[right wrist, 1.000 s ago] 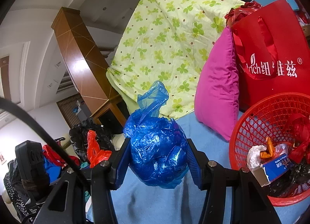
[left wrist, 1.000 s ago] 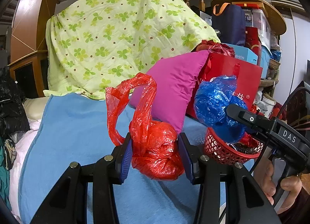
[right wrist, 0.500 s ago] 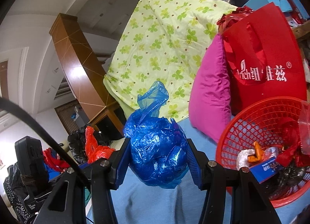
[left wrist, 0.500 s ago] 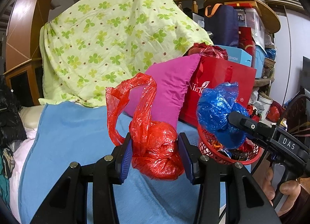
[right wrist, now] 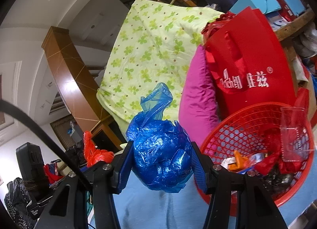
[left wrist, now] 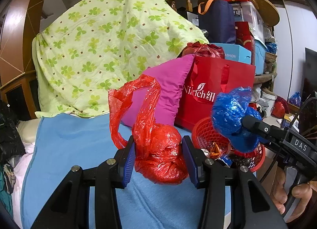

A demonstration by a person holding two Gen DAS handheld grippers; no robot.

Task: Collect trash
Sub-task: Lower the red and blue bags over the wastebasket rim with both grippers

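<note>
Jaws of the left gripper [left wrist: 158, 154] are pinching a knotted red plastic bag [left wrist: 160, 155] between their blue pads, its loose handles flopping up and to the left, while the jaws of the right gripper [right wrist: 161, 166] are squeezing a crumpled blue plastic bag [right wrist: 161, 153] whose twisted top is sticking upward. Both bundles are hanging in the air close to the red mesh basket [right wrist: 233, 122]: the blue one is sitting just left of its rim in the right wrist view, and from the left wrist view it is hovering over the basket's near side, with the red one further left. Wrappers, a small box and a clear plastic container [right wrist: 293, 132] are already lying inside the basket, which is resting on a blue blanket [left wrist: 75, 149]. Behind the basket a red paper shopping bag [left wrist: 218, 88] is standing, a magenta pillow [left wrist: 170, 90] is leaning beside it, and a green clover-print sheet [left wrist: 103, 46] is draping further back. A person's hand [left wrist: 287, 195] is gripping the right gripper's handle.
</note>
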